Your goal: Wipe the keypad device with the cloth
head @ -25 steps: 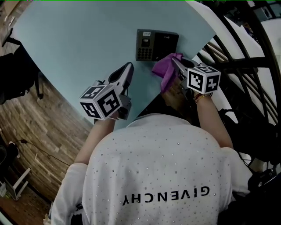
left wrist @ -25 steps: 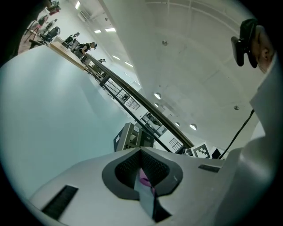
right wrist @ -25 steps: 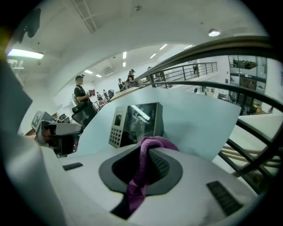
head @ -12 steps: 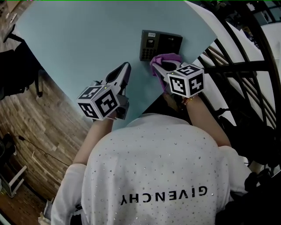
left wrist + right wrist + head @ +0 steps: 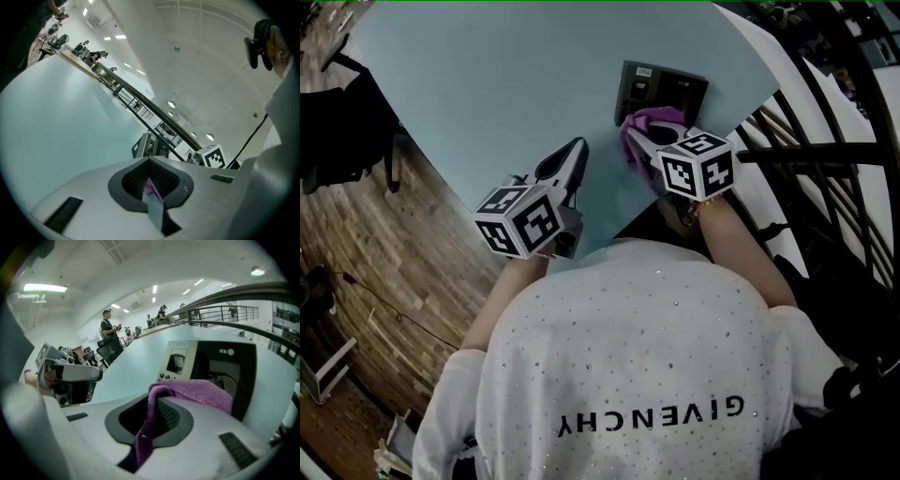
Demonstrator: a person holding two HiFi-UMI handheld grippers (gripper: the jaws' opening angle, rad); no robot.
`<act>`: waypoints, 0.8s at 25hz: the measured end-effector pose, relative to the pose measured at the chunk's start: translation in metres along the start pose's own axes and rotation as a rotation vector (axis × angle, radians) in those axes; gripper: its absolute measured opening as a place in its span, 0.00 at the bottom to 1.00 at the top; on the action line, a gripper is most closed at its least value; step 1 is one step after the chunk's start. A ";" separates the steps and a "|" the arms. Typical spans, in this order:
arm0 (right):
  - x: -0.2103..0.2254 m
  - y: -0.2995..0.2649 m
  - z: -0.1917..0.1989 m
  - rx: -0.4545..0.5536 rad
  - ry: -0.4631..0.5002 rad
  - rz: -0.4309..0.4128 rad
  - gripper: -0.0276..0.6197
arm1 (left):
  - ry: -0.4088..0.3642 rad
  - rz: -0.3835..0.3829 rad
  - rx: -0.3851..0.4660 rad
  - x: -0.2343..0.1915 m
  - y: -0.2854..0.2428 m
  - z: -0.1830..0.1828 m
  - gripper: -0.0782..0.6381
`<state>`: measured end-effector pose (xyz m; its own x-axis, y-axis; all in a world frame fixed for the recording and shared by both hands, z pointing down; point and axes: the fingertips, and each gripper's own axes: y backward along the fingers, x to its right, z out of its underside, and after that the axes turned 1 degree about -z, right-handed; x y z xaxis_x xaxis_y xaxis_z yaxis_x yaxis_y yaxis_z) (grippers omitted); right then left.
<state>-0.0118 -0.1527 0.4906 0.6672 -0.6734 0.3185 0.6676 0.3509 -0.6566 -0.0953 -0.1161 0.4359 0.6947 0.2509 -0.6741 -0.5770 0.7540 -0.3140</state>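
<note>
**Cloth at the foot of the keypad device**

Upper centre of the head view, the dark keypad device (image 5: 664, 86) sits on the pale blue tabletop (image 5: 487, 84). The right gripper (image 5: 639, 139) has its jaws closed on the purple cloth (image 5: 654, 122), which drapes over the jaw tips and overlaps the device's lower edge. Lower left of it and well apart from the device, the left gripper (image 5: 575, 155) hangs over the tabletop with its jaws together, holding nothing
</note>
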 end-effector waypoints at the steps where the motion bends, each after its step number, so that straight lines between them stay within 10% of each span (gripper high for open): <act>1: 0.003 0.003 0.001 0.002 -0.002 0.003 0.08 | -0.001 0.002 -0.005 0.000 -0.001 0.001 0.11; 20: 0.084 0.084 0.047 -0.020 -0.127 0.094 0.08 | -0.017 0.025 -0.018 0.035 -0.045 -0.002 0.11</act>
<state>0.1156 -0.1494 0.4941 0.7637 -0.5502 0.3378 0.5944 0.3948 -0.7006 -0.0461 -0.1424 0.4245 0.6873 0.2798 -0.6703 -0.6016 0.7365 -0.3094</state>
